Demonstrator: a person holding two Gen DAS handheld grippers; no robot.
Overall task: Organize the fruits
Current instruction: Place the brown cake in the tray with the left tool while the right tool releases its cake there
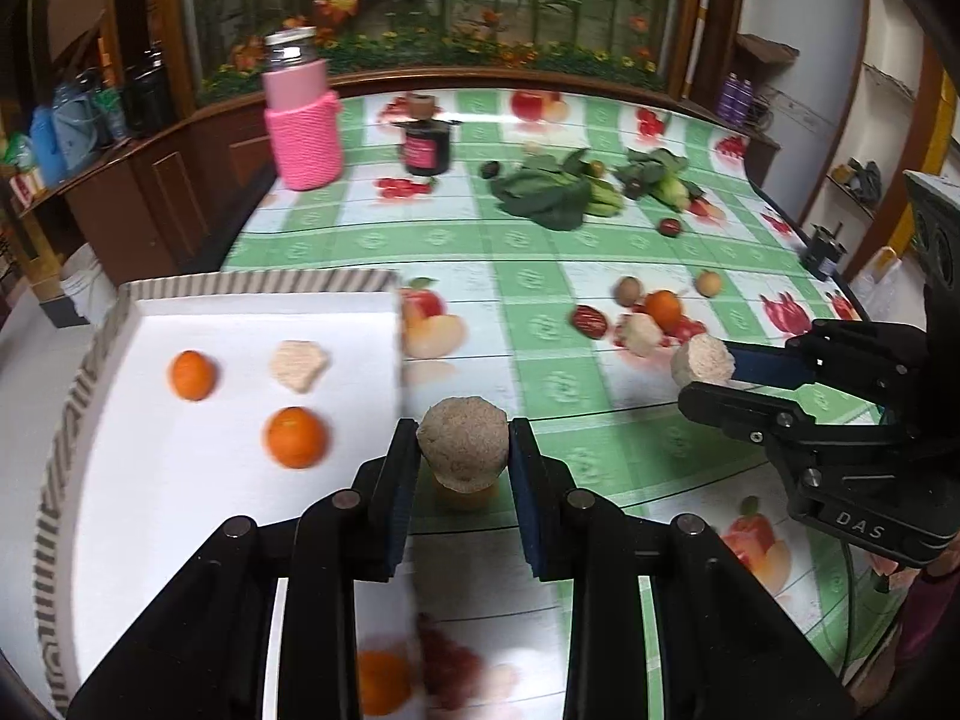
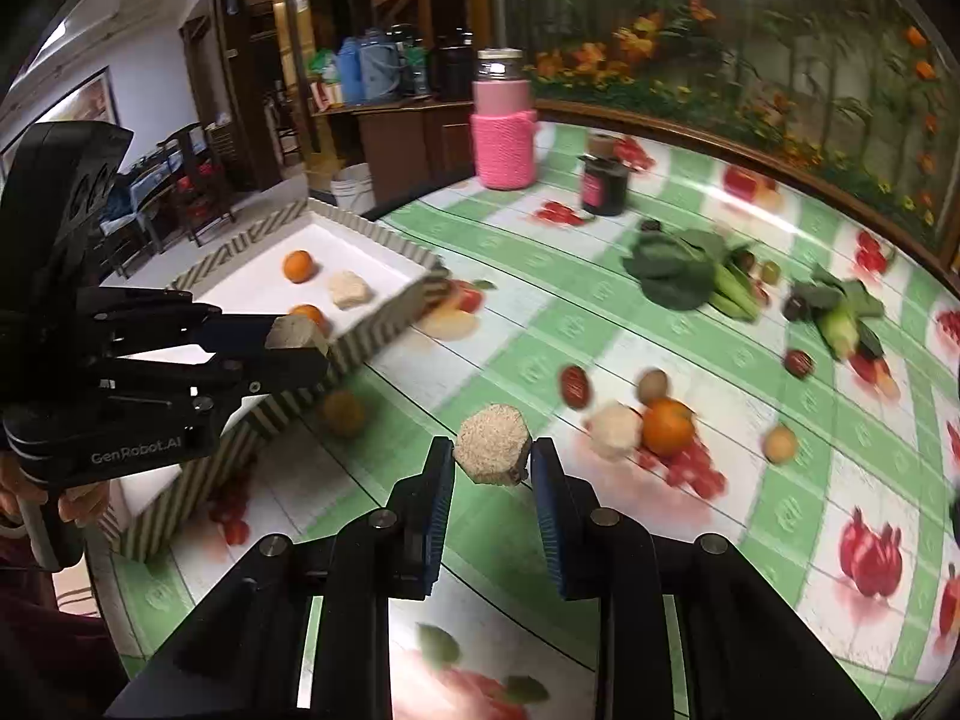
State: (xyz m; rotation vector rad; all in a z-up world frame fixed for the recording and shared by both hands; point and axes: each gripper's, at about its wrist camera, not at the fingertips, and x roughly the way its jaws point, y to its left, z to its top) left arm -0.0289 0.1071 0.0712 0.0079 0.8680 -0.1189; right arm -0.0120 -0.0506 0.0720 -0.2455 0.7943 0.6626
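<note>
My left gripper [image 1: 463,450] is shut on a beige rough chunk [image 1: 462,441], held just right of the white striped-rim tray [image 1: 240,324]. The tray holds two oranges [image 1: 192,375] [image 1: 296,438] and one beige chunk [image 1: 298,364]. My right gripper [image 2: 492,456] is shut on another beige chunk [image 2: 493,443] above the tablecloth; it also shows in the left wrist view [image 1: 705,369]. The left gripper [image 2: 300,342] shows in the right wrist view beside the tray [image 2: 384,324]. Loose on the table lie an orange [image 2: 667,427], a beige chunk [image 2: 613,431], a red date [image 2: 573,387] and small round fruits [image 2: 653,385] [image 2: 780,444].
A pink knit-sleeved jar [image 1: 303,120] and a dark jar [image 1: 427,147] stand at the table's far side. Leafy greens [image 1: 549,192] and more vegetables [image 1: 657,177] lie beyond the fruits. A dark red fruit [image 1: 670,227] lies near them. A wooden rail borders the table's far edge.
</note>
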